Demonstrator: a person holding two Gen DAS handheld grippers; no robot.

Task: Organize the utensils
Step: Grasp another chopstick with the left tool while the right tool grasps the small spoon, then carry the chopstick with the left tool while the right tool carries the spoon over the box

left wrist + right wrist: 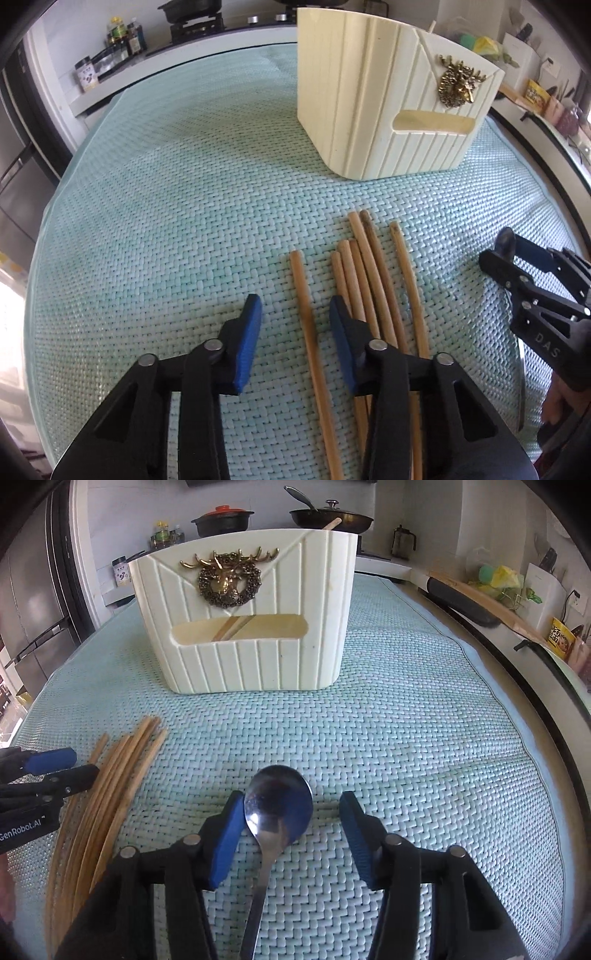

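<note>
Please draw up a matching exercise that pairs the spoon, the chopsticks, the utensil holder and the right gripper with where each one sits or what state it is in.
Things:
1. spoon
2. chopsticks
3. utensil holder
4. right gripper

Places or states:
A. stands upright at the far end of the green woven mat
B. lies bowl-up between blue fingers
C. open, shut on nothing
D. lie in a loose bundle on the mat, one of them between the left gripper's fingers

Pairs: 1-B, 2-D, 3-A, 4-C

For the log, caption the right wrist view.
Open right claw straddles a metal spoon on the woven mat, cream utensil holder ahead, chopsticks to the left.
</note>
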